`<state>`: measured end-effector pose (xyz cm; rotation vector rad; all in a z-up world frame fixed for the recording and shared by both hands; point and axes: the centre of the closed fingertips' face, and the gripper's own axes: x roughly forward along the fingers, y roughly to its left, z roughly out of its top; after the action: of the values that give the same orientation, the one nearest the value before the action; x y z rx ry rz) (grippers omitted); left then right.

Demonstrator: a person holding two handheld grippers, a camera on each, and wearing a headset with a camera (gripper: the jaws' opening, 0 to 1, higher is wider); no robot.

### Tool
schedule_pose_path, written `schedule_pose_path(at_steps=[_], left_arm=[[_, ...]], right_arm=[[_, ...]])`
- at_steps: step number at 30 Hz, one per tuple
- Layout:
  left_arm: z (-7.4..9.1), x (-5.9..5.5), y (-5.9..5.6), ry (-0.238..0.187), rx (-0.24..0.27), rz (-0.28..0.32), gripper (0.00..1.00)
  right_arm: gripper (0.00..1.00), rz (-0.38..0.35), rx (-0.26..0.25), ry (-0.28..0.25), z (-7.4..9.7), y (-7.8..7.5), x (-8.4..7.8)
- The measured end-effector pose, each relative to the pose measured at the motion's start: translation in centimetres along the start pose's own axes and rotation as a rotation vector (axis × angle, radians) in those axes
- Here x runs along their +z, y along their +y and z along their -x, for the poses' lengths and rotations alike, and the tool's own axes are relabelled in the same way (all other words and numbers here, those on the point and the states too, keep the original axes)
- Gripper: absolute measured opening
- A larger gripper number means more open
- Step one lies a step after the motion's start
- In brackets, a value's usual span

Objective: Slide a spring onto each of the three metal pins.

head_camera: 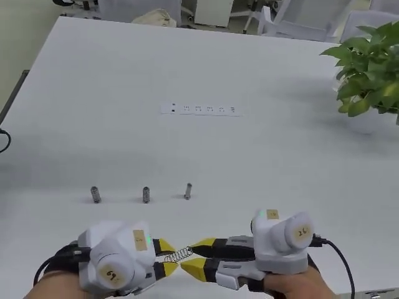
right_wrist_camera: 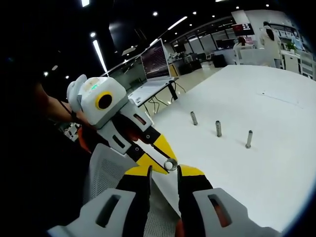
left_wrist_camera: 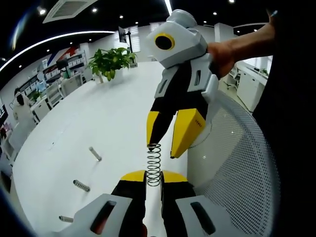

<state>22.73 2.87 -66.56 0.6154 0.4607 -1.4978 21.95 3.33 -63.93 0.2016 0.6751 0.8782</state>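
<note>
The spring (head_camera: 181,253) is up in the air near the front edge of the desk (head_camera: 262,156), well short of the bare pin (head_camera: 187,191). The left gripper (left_wrist_camera: 153,178) is clamped on one end. The right gripper (left_wrist_camera: 162,150) has its jaws apart, with one tip touching the other end. Looks like a handover to me. The middle pin (head_camera: 146,195) and outer pin (head_camera: 95,194), both left of the bare pin, look sprung already. I'd pinch gently, keep the coil straight, line its open end up over the bare pin and ease it down.
</note>
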Motion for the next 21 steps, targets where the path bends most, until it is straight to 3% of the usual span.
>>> schedule_pose_path(at_steps=[21], left_arm=[[-0.12, 0.37, -0.49, 0.003, -0.010, -0.043, 0.03]], right_arm=[[0.18, 0.082, 0.011, 0.107, -0.99, -0.39, -0.61]])
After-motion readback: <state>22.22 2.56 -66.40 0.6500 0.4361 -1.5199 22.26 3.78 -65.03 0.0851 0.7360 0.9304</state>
